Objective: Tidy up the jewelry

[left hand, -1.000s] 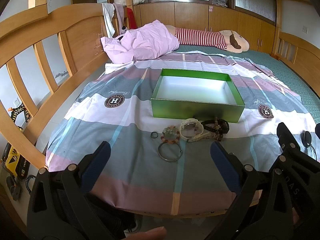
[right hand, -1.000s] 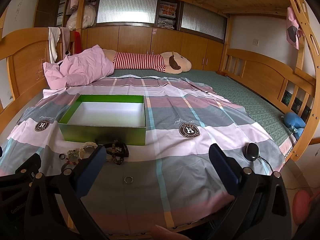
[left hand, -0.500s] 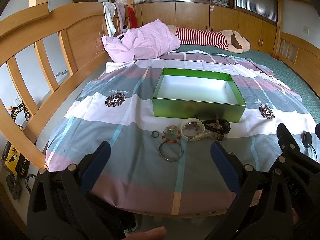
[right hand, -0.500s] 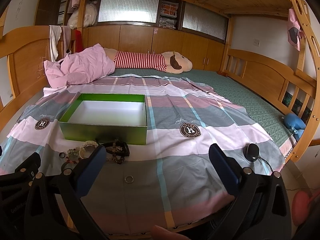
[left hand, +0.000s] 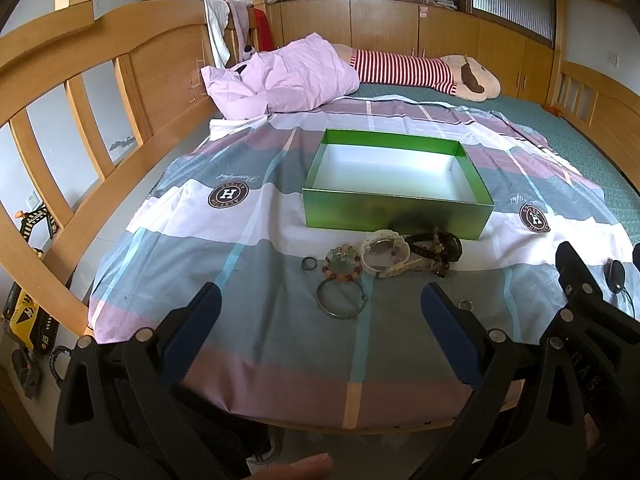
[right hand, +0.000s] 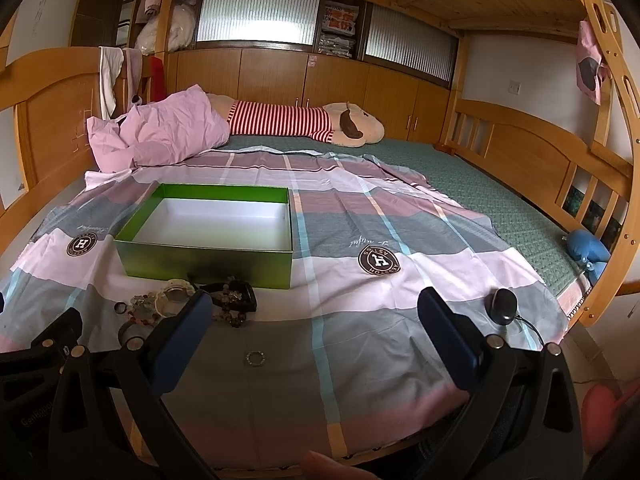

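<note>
An open green box (left hand: 396, 216) with a white inside stands on the bed sheet; it also shows in the right wrist view (right hand: 208, 262). In front of it lie a white watch (left hand: 386, 254), a dark bead bracelet (left hand: 438, 248), a pale bead bracelet (left hand: 342, 266), a metal bangle (left hand: 341, 300), a small dark ring (left hand: 309, 263) and a small silver ring (right hand: 255, 357). My left gripper (left hand: 318, 312) is open and empty, short of the bangle. My right gripper (right hand: 312, 320) is open and empty above the silver ring.
A pink pillow (left hand: 280, 80) and a striped plush toy (left hand: 424, 74) lie at the bed's far end. Wooden bed rails (left hand: 60, 128) run along the left and right. A black puck with a cable (right hand: 501, 306) lies at the sheet's right edge.
Both grippers have moved slightly forward toward the jewelry and the box. Nothing on the bed has moved.
</note>
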Demonstrator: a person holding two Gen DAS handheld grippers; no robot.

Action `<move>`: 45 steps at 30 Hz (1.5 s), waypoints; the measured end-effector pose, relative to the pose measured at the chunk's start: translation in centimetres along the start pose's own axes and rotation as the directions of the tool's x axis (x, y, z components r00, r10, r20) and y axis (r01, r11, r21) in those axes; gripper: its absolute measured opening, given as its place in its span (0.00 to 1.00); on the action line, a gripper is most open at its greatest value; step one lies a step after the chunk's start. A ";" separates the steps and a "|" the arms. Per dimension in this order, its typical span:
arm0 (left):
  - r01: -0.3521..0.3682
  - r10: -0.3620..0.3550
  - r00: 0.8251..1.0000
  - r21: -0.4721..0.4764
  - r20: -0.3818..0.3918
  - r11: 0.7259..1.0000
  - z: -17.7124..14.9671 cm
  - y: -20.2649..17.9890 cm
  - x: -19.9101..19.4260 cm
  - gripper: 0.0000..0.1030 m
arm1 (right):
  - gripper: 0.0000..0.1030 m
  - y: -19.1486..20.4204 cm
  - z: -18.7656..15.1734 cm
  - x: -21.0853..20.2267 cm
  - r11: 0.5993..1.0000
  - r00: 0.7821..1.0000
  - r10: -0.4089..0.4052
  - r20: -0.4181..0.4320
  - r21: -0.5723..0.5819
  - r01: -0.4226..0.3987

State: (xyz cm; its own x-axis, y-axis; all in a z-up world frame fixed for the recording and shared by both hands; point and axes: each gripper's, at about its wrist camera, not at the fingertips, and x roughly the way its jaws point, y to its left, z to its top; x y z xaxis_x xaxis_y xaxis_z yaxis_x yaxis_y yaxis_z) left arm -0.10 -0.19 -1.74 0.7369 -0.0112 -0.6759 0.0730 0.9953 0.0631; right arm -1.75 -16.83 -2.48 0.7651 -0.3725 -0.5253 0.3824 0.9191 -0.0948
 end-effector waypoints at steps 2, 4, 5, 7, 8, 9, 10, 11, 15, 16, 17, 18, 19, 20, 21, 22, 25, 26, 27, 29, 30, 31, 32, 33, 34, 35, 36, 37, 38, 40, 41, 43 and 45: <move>0.001 -0.001 1.000 0.000 -0.005 1.000 0.1 0.0 0.2 0.96 | 0.97 0.0 0.0 0.1 1.000 1.000 -0.001 -0.001 -0.001 0.001; 0.001 -0.001 1.000 0.000 -0.008 1.000 0.1 0.0 0.3 0.96 | 0.97 -0.1 -0.1 0.3 1.000 1.000 0.000 -0.004 -0.004 0.000; 0.001 -0.001 1.000 0.000 -0.010 1.000 0.1 0.0 0.4 0.96 | 0.97 -0.2 -0.1 0.4 1.000 1.000 0.000 -0.006 -0.006 0.000; 0.000 0.000 1.000 -0.002 -0.015 1.000 0.1 0.0 0.5 0.96 | 0.97 -0.1 -0.1 0.6 1.000 1.000 0.000 -0.009 -0.011 0.000; 0.000 0.000 1.000 -0.002 -0.017 1.000 0.1 0.1 0.7 0.96 | 0.97 -0.2 -0.2 0.7 1.000 1.000 0.000 -0.008 -0.014 0.000; 0.001 -0.001 1.000 0.000 -0.020 1.000 0.1 0.1 0.8 0.96 | 0.97 0.0 -0.2 0.9 1.000 1.000 -0.006 -0.001 -0.022 0.006; -0.001 0.001 1.000 0.003 -0.023 1.000 0.2 0.2 1.1 0.96 | 0.97 0.1 -0.1 1.1 0.999 1.000 -0.018 0.008 -0.037 0.018; -0.005 0.005 1.000 0.007 -0.029 1.000 0.2 0.4 1.5 0.96 | 0.97 0.2 0.1 1.5 0.998 1.000 -0.023 0.012 -0.053 0.024; -0.021 0.019 0.997 -0.024 -0.078 0.999 1.1 2.8 4.7 0.96 | 0.95 -1.2 1.1 6.3 0.997 0.991 -0.027 -0.130 -0.068 0.018; -0.028 0.026 0.996 -0.032 -0.090 0.999 1.2 3.3 5.4 0.95 | 0.86 -1.6 1.1 7.8 0.998 0.985 -0.002 -0.174 -0.055 -0.008; -0.036 0.031 0.993 -0.041 -0.112 0.999 1.4 4.0 6.4 0.89 | 0.73 -1.7 0.9 8.9 0.998 0.976 0.017 -0.216 -0.050 -0.028; -0.037 0.030 0.991 -0.050 -0.132 0.998 1.6 4.4 7.2 0.79 | 0.67 -1.6 0.6 10.0 0.997 0.965 0.055 -0.258 -0.044 -0.069; -0.031 0.021 0.987 -0.063 -0.161 0.998 1.8 4.8 8.3 0.74 | 0.56 -1.3 0.3 10.6 0.994 0.956 0.083 -0.283 -0.041 -0.098; -0.020 0.006 0.983 -0.072 -0.182 0.997 2.0 5.1 9.1 0.67 | 0.49 -0.8 0.0 11.4 0.991 0.942 0.111 -0.316 -0.038 -0.130; -0.006 -0.009 0.980 -0.077 -0.197 0.997 2.1 5.2 9.7 0.61 | 0.46 -0.2 -0.4 12.3 0.985 0.922 0.144 -0.358 -0.033 -0.167; 0.005 -0.021 0.978 -0.078 -0.207 0.997 2.2 5.2 10.2 0.59 | 0.42 0.3 -0.8 13.0 0.980 0.904 0.173 -0.391 -0.024 -0.198; 0.020 -0.034 0.976 -0.065 -0.214 0.998 2.2 4.5 11.1 0.58 | 0.42 1.9 -1.8 13.9 0.968 0.870 0.221 -0.441 -0.012 -0.252; 0.034 -0.046 0.975 -0.059 -0.216 0.998 2.1 4.2 11.3 0.59 | 0.42 2.5 -2.3 14.4 0.966 0.863 0.216 -0.457 -0.028 -0.257; 0.048 -0.058 0.973 -0.052 -0.222 0.998 2.0 3.8 11.6 0.63 | 0.42 3.0 -2.7 14.6 0.964 0.857 0.214 -0.469 -0.039 -0.262; 0.073 -0.079 0.967 -0.033 -0.242 0.997 1.5 2.7 12.4 0.73 | 0.47 3.8 -3.5 15.0 0.960 0.837 0.214 -0.504 -0.051 -0.276; 0.088 -0.091 0.962 -0.024 -0.255 0.996 1.3 2.1 12.9 0.77 | 0.48 4.2 -4.0 15.5 0.957 0.825 0.217 -0.522 -0.052 -0.285; 0.107 -0.106 0.956 -0.010 -0.273 0.994 0.9 1.3 13.5 0.77 | 0.49 4.4 -4.5 15.9 0.957 0.819 0.212 -0.532 -0.056 -0.284; 0.115 -0.110 0.952 0.000 -0.286 0.993 0.7 0.7 14.0 0.78 | 0.49 4.6 -5.1 16.3 0.958 0.812 0.203 -0.547 -0.063 -0.281; 0.118 -0.110 0.949 0.010 -0.297 0.993 0.5 0.3 14.5 0.78 | 0.49 4.8 -5.5 16.6 0.958 0.805 0.196 -0.559 -0.067 -0.280; 0.118 -0.104 0.944 0.023 -0.313 0.993 0.1 -0.3 15.2 0.78 | 0.49 4.8 -5.8 16.9 0.958 0.801 0.195 -0.566 -0.065 -0.280; 0.114 -0.096 0.940 0.035 -0.328 0.993 -0.1 -0.7 16.0 0.78 | 0.49 4.7 -6.0 16.9 0.957 0.802 0.204 -0.562 -0.057 -0.283; 0.110 -0.089 0.936 0.041 -0.342 0.993 -0.3 -1.0 16.6 0.78 | 0.49 4.7 -6.1 16.8 0.958 0.807 0.204 -0.554 -0.056 -0.281; 0.110 -0.088 0.931 0.042 -0.354 0.993 -0.5 -1.1 17.0 0.78 | 0.49 4.7 -6.1 16.7 0.958 0.810 0.203 -0.551 -0.060 -0.282; 0.111 -0.089 0.927 0.040 -0.365 0.993 -0.6 -1.2 17.4 0.78 | 0.47 4.8 -6.2 16.5 0.956 0.810 0.206 -0.548 -0.063 -0.286; 0.111 -0.092 0.921 0.031 -0.379 0.993 -0.9 -1.1 18.1 0.77 | 0.34 4.7 -6.2 16.2 0.954 0.813 0.209 -0.544 -0.070 -0.292; 0.111 -0.093 0.917 0.025 -0.387 0.994 -1.1 -1.0 18.4 0.72 | 0.25 4.8 -6.3 15.8 0.950 0.814 0.216 -0.539 -0.077 -0.303; 0.132 -0.120 0.910 0.001 -0.397 0.991 -1.3 -0.6 18.7 0.60 | 0.21 4.9 -6.2 15.3 0.947 0.816 0.221 -0.534 -0.083 -0.311; 0.140 -0.132 0.912 -0.006 -0.387 0.990 -1.2 -0.3 18.6 0.56 | 0.21 4.9 -6.3 14.8 0.945 0.815 0.228 -0.533 -0.081 -0.317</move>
State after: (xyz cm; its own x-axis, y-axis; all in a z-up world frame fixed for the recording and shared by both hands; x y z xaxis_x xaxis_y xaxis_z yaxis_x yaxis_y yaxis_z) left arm 12.79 -0.54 -15.24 0.4023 -0.1041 -0.9095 0.1712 0.9845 -0.0370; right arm 8.19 -17.07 -16.02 0.4345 -0.0260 -0.9003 0.0772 0.9970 0.0084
